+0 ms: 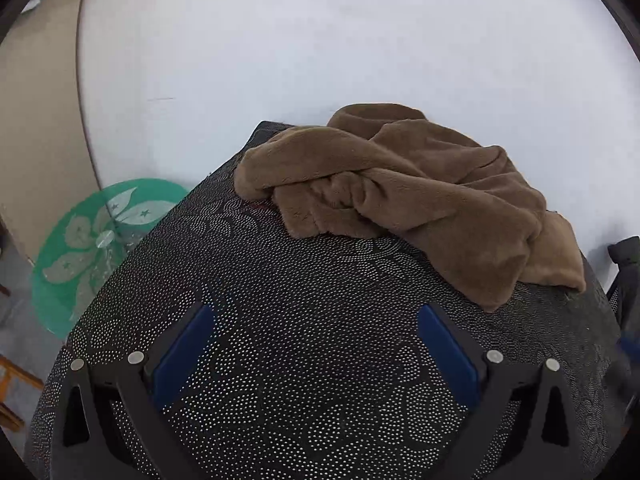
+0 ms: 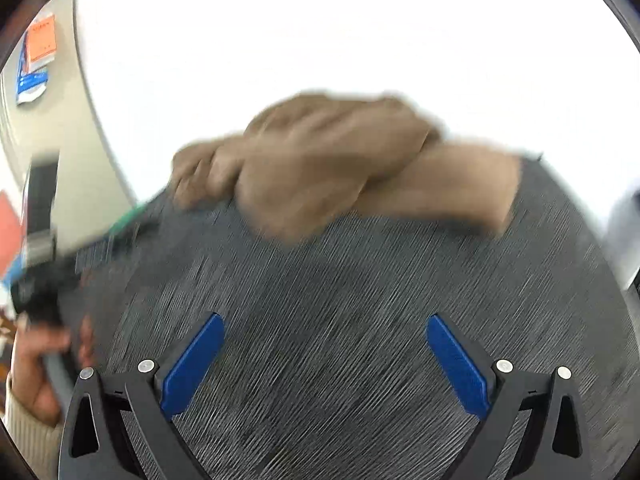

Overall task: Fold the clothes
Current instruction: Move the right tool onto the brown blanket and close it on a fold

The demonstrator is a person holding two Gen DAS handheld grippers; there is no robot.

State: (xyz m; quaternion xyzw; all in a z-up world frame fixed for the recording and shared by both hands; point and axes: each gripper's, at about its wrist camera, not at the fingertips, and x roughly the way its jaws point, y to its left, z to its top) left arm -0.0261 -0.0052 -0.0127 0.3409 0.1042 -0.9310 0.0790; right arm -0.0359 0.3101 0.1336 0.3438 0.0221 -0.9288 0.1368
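A crumpled brown fleece garment [image 1: 404,196] lies bunched at the far side of a dark table [image 1: 280,320] patterned with white dots. My left gripper [image 1: 316,316] is open above the bare dotted surface, short of the garment, with nothing between its blue pads [image 1: 184,356]. In the right wrist view, which is blurred by motion, the same brown garment [image 2: 340,168] sits ahead of my right gripper [image 2: 326,328], also open and empty over the table [image 2: 320,300]. A hand [image 2: 36,364] holding the left gripper's handle shows at the lower left.
A white wall [image 1: 320,40] rises behind the table. Beyond the table's left edge stands a green round glass top [image 1: 96,240] with a flower print. Part of a dark object [image 1: 626,264] shows at the right edge. Posters [image 2: 38,52] hang on a far wall.
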